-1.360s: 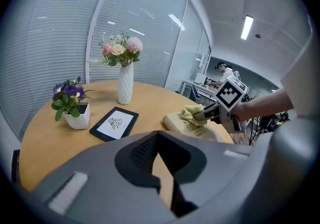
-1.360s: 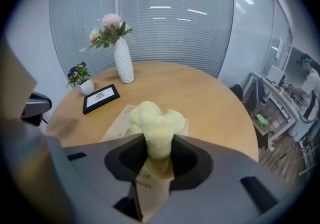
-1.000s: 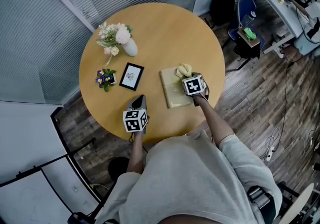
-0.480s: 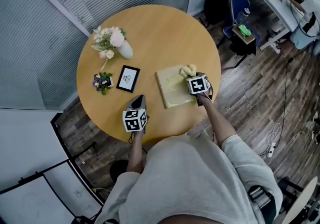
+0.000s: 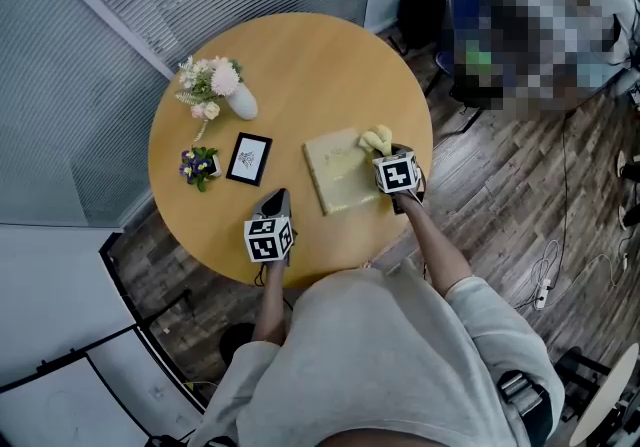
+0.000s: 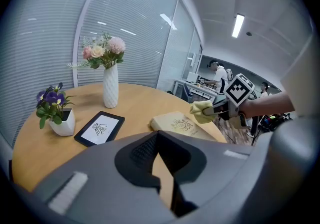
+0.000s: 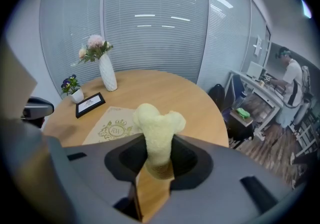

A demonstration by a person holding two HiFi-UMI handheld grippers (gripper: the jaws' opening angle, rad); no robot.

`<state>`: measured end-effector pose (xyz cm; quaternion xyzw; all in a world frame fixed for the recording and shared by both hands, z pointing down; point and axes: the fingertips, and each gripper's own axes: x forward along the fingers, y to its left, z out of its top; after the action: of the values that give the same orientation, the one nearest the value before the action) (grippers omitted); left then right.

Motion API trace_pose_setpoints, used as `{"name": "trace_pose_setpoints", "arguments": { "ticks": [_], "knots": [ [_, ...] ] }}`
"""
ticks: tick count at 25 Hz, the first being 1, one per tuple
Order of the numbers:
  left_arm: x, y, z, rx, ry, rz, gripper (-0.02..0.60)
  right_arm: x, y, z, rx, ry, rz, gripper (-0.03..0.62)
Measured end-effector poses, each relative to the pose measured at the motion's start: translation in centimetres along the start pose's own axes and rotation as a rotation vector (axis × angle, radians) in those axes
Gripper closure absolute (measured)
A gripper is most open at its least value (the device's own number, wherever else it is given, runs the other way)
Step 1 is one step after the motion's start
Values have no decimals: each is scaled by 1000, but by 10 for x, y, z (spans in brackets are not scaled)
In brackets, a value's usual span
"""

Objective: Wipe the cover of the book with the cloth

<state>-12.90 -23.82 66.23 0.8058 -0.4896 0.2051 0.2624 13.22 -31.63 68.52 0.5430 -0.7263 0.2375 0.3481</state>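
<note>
— Where is the cloth?

— The pale yellow fluffy cloth (image 7: 157, 118) is pinched in the right gripper (image 7: 156, 165). Its jaws are clamped on the cloth's lower end, and the bunched top sticks out beyond them.

— And the book?

— The beige hardcover book with a gold crest (image 5: 338, 173) lies flat near the right edge of the round wooden table (image 5: 300, 55), toward the person's side. The cloth sits over the book's far right corner (whether it presses on the cover, I cannot tell). The rest of the cover stretches out to the left of that gripper's jaws.

— The other hand?

— The left gripper (image 5: 279, 201) is over the table's near edge, left of the book and apart from it. Its jaws are drawn together with nothing between them.

— Anything else?

— Toward the left edge stand a white vase of pink and white flowers (image 5: 240, 103) and a small white pot of purple flowers (image 5: 198, 165). A black-framed picture (image 5: 248, 158) lies between the pot and the book.
</note>
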Motion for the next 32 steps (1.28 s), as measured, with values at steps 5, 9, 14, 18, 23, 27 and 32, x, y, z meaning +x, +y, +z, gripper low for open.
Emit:
{"name": "trace_pose_setpoints", "arguments": {
  "ticks": [5, 9, 14, 18, 23, 27, 32],
  "knots": [
    [-4, -5, -1, 1, -6, 1, 571, -11, 19, 9, -8, -36, 31, 470],
    [-9, -6, -2, -1, -11, 8, 571, -16, 44, 19, -21, -60, 69, 470],
    [-17, 1, -6, -14, -17, 27, 571, -13, 83, 26, -37, -65, 128, 470],
    [-25, 9, -8, -26, -23, 50, 571, -10, 111, 30, -62, -62, 175, 468],
    [-34, 21, -13, -45, -29, 81, 571, -2, 142, 29, -111, -51, 224, 468],
    [-41, 28, -19, -60, -29, 101, 571, 3, 162, 25, -141, -30, 255, 470],
    [-48, 37, -26, -78, -22, 126, 571, 13, 175, 16, -154, 6, 272, 468]
  ]
}}
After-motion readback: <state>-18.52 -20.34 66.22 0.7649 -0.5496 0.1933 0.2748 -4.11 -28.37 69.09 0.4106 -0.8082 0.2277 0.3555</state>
